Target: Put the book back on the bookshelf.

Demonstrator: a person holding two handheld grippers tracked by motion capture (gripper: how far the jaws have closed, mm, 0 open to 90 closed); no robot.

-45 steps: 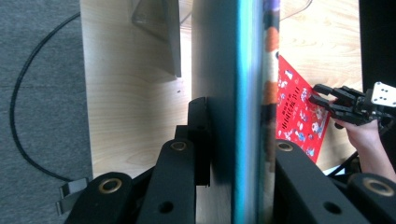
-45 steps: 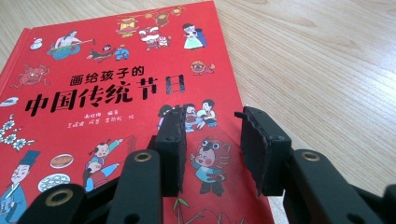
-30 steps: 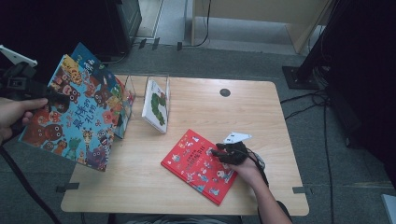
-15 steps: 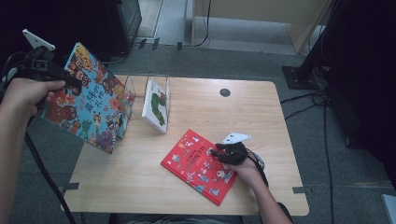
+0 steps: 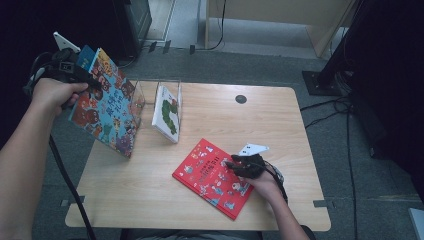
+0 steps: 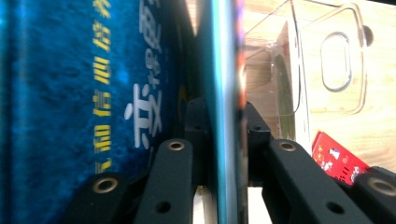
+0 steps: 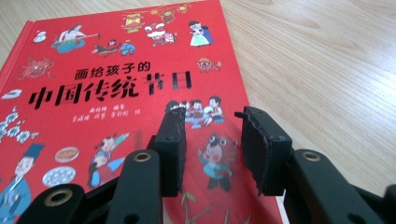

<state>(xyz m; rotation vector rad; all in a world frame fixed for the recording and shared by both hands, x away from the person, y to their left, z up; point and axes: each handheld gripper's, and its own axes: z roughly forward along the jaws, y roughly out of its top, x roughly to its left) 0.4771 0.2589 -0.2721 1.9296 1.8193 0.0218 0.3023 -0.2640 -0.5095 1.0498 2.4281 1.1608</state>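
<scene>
A colourful blue picture book [image 5: 107, 107] hangs tilted over the table's left edge, with my left gripper [image 5: 75, 75] shut on its top corner. In the left gripper view the book's thin edge [image 6: 224, 70] runs up between the jaws of my left gripper [image 6: 223, 121]. A red picture book [image 5: 212, 177] lies flat on the table's near right part. My right gripper [image 5: 232, 164] sits at its right edge. In the right gripper view my right gripper [image 7: 210, 140] stands open just above the red cover [image 7: 116, 84], with nothing between its fingers.
A clear plastic book holder [image 5: 142, 97] stands at the table's back left with a white book [image 5: 167, 112] leaning in it; the holder [image 6: 336, 60] lies just beyond the held book. A black grommet [image 5: 241, 99] is set in the wooden tabletop [image 5: 150, 200]. Cables run across the floor at right.
My left gripper has carried the colourful book up and to the right, toward the clear holder, turning it more edge-on. The right gripper and the red book have stayed put.
</scene>
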